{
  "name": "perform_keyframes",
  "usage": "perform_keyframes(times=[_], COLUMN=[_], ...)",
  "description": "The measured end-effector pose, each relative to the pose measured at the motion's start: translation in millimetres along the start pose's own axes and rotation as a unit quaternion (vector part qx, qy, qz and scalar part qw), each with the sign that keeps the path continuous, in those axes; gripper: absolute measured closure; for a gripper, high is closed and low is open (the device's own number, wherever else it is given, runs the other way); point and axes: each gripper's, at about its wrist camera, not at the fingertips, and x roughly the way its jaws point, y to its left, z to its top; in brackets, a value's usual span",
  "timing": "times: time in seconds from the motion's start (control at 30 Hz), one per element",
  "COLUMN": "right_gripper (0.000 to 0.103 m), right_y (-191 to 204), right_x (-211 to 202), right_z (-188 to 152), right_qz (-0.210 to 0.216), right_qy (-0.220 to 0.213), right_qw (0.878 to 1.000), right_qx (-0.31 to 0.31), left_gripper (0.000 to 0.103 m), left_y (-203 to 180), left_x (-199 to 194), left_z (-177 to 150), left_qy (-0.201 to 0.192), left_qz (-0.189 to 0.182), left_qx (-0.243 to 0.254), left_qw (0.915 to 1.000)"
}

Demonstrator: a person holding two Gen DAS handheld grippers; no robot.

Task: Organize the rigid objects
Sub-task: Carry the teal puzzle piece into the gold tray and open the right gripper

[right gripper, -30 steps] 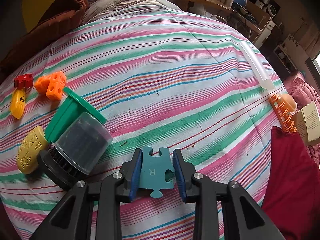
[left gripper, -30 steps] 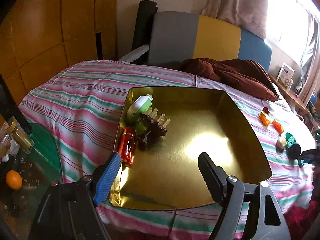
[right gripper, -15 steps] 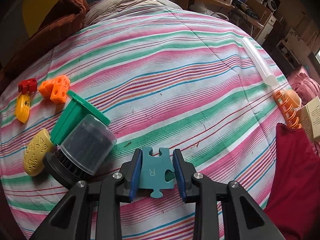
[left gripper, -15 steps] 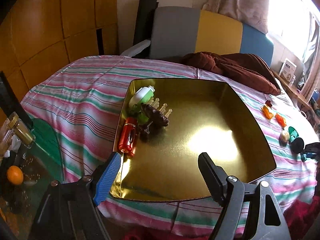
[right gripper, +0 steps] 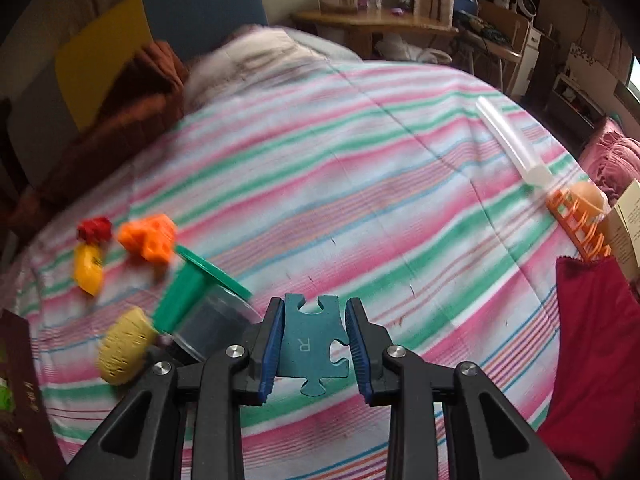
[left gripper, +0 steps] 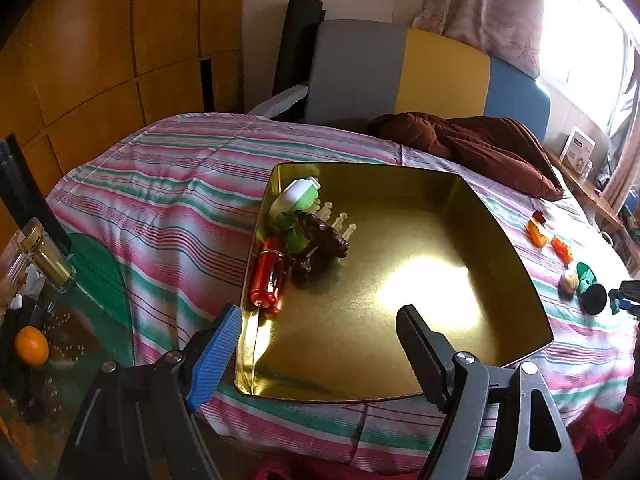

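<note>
My right gripper (right gripper: 313, 344) is shut on a teal foam puzzle piece (right gripper: 312, 346) marked R, held above the striped bedspread. To its left lie a clear cup with a green lid (right gripper: 200, 304), a yellow sponge-like piece (right gripper: 124, 348), an orange block (right gripper: 150, 238), and a yellow and red toy (right gripper: 89, 258). My left gripper (left gripper: 316, 344) is open and empty over the near edge of a gold tray (left gripper: 516, 256). The tray holds a red can (left gripper: 267, 276), a green and white bottle (left gripper: 296, 198) and a dark brown toy (left gripper: 324, 236) at its left side.
A brown blanket (left gripper: 472, 144) lies at the bed's head. A clear tube (right gripper: 510, 140), an orange rack with an egg-like ball (right gripper: 580, 216) and a red cloth (right gripper: 592, 344) are at the right. A glass table with a jar (left gripper: 44, 256) and an orange (left gripper: 31, 346) stands left.
My right gripper has lifted and swung with the puzzle piece; its view is blurred and tilts up toward the room. My left gripper has drawn back slightly from the tray.
</note>
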Motion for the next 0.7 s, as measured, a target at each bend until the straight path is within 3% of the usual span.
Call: perform_keyframes(times=[0.37,0.57,0.7], right_gripper=[0.072,0.072,0.072], right_y=[39.7,83.1,128.6], right_x=[-40.0,-63.7,-81.5], right_z=[3.6,-10.9,-27.8], right_qz=[0.050,0.105,0.147], right_qy=[-0.017,-0.014,-0.014], right_qw=[0.997,0.990,0.979], right_qx=[-0.055,-0.096,-0.142], left_gripper=[0.023,0.023,0.023], left_y=[18.7,25.9,28.0], left_x=[0.1,1.2,0.1], left_z=[-4.0,-6.8,-7.3], left_qy=[0.001,0.002,0.001], left_qz=[0.003,0.006,0.008], left_qx=[-0.021,-0.028,-0.031], left_qw=[0.9998,0.9996,0.9995])
